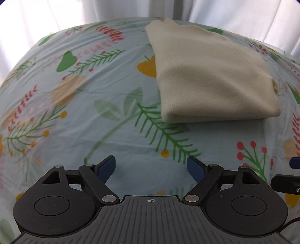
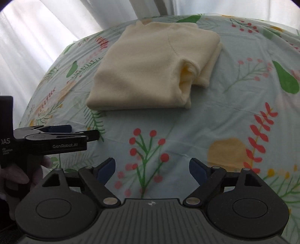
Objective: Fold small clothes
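Note:
A cream knit garment [image 1: 208,75] lies folded into a thick rectangle on the floral sheet [image 1: 75,105]. In the right wrist view the garment [image 2: 150,69] shows a tucked sleeve opening on its right side. My left gripper [image 1: 151,168] is open and empty, hovering over the sheet short of the garment's near edge. My right gripper [image 2: 151,169] is open and empty, also short of the garment. The left gripper also shows from the side in the right wrist view [image 2: 65,131].
The pale blue sheet [image 2: 234,112] with leaves and berries covers the whole surface. White curtains [image 1: 56,13] hang behind the far edge. The tip of the right gripper [image 1: 288,176] shows at the right edge of the left wrist view.

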`<action>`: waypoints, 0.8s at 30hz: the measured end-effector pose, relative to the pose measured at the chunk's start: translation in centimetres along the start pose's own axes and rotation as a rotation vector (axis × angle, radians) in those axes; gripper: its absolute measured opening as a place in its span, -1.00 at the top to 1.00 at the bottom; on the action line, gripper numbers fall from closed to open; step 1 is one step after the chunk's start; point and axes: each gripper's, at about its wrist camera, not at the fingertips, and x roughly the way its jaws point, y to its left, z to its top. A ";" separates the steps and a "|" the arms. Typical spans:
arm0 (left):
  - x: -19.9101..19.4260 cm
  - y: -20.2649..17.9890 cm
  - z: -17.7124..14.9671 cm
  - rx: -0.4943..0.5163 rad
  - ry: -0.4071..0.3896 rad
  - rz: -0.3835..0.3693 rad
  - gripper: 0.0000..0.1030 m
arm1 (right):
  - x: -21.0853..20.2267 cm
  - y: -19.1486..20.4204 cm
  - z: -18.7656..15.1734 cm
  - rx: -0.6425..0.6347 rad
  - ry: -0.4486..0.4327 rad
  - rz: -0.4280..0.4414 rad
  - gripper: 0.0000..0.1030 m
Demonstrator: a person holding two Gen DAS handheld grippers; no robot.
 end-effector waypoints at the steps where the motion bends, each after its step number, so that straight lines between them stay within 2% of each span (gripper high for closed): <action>1: -0.4 0.2 -0.2 -0.018 -0.003 -0.005 -0.72 | -0.3 0.1 -0.1 0.015 -0.016 -0.016 -0.78; 3: -1.5 0.7 -0.2 -0.045 -0.014 -0.025 -0.73 | -0.9 0.3 0.0 0.040 -0.032 -0.084 -0.92; 8: -4.1 0.6 0.8 -0.025 -0.087 -0.012 -0.81 | -1.8 0.4 1.3 0.024 -0.044 -0.189 -0.92; 11: -4.8 0.2 1.7 -0.007 -0.102 -0.017 -0.81 | -2.3 1.0 2.0 0.001 -0.061 -0.182 -0.92; 14: -5.1 0.0 2.6 -0.014 -0.110 -0.017 -0.82 | -2.2 2.0 2.9 -0.005 -0.059 -0.231 -0.92; 18: -5.1 -0.5 2.8 0.014 -0.115 0.023 -0.82 | -1.9 3.0 3.5 -0.010 -0.056 -0.300 -0.92; 24: -4.8 -0.5 2.5 0.019 -0.090 0.016 -0.82 | -1.7 3.7 3.5 -0.023 -0.064 -0.341 -0.92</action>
